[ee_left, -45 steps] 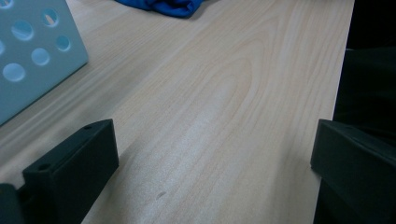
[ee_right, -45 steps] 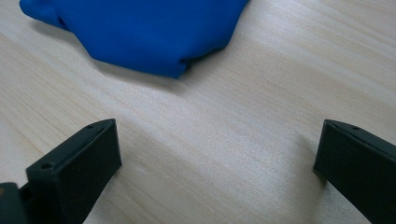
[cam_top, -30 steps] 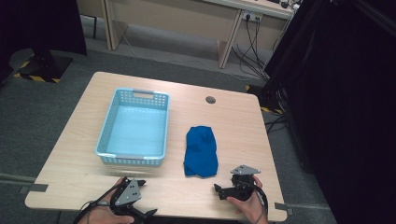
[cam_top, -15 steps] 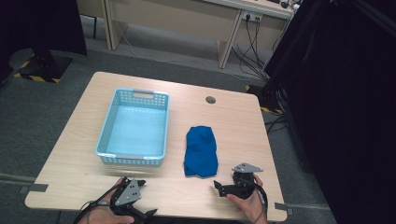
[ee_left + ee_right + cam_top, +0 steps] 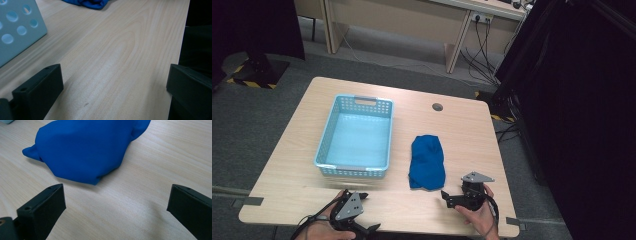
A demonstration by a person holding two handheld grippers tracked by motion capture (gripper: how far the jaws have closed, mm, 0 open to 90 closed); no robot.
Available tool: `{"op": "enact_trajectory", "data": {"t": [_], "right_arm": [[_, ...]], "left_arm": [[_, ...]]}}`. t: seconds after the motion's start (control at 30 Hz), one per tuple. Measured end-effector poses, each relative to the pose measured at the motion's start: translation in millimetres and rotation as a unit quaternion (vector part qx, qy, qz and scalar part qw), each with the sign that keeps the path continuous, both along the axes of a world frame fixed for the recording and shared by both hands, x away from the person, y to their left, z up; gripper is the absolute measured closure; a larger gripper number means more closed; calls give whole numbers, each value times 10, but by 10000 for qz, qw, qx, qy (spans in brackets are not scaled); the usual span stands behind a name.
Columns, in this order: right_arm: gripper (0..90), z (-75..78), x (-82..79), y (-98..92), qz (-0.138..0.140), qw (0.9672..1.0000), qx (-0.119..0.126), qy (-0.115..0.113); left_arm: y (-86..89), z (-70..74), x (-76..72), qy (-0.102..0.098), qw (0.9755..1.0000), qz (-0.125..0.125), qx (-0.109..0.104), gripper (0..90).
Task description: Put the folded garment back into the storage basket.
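Note:
A crumpled blue cloth (image 5: 427,162) lies on the wooden table (image 5: 462,130), right of a light blue perforated basket (image 5: 328,132) that holds nothing. My right gripper (image 5: 447,198) rests near the front edge, just right of the cloth's near end, and points left at it. In the right gripper view it (image 5: 116,200) stands open, with the cloth (image 5: 85,147) a short way ahead and untouched. My left gripper (image 5: 368,212) sits at the front edge below the basket. It is open (image 5: 115,82) over bare wood, with the basket's wall (image 5: 17,32) at left and the cloth (image 5: 87,3) far ahead.
A round cable hole (image 5: 437,106) sits near the table's back edge. A dark curtain (image 5: 582,100) hangs close to the table's right side. Desks and cables (image 5: 482,45) stand on the floor behind.
The right gripper has edged slightly right and forward beside the cloth. The left gripper, cloth and basket have stayed put.

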State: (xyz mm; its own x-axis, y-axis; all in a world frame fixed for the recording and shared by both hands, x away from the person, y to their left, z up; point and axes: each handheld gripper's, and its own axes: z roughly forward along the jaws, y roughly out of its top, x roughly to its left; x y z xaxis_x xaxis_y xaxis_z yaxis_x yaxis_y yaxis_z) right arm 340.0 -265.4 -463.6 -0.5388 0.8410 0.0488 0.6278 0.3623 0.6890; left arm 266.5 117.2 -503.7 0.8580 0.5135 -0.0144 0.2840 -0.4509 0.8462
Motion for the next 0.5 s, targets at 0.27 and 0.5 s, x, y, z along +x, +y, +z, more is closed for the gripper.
{"op": "enact_trajectory", "data": {"t": [0.27, 0.5], "right_arm": [[21, 28, 23, 42, 36, 10000, 45, -8], [22, 67, 56, 94, 74, 9999, 131, -37]], "left_arm": [[0, 0, 0, -1, 10000, 0, 0, 0], [0, 0, 0, 0, 10000, 0, 0, 1]]}}
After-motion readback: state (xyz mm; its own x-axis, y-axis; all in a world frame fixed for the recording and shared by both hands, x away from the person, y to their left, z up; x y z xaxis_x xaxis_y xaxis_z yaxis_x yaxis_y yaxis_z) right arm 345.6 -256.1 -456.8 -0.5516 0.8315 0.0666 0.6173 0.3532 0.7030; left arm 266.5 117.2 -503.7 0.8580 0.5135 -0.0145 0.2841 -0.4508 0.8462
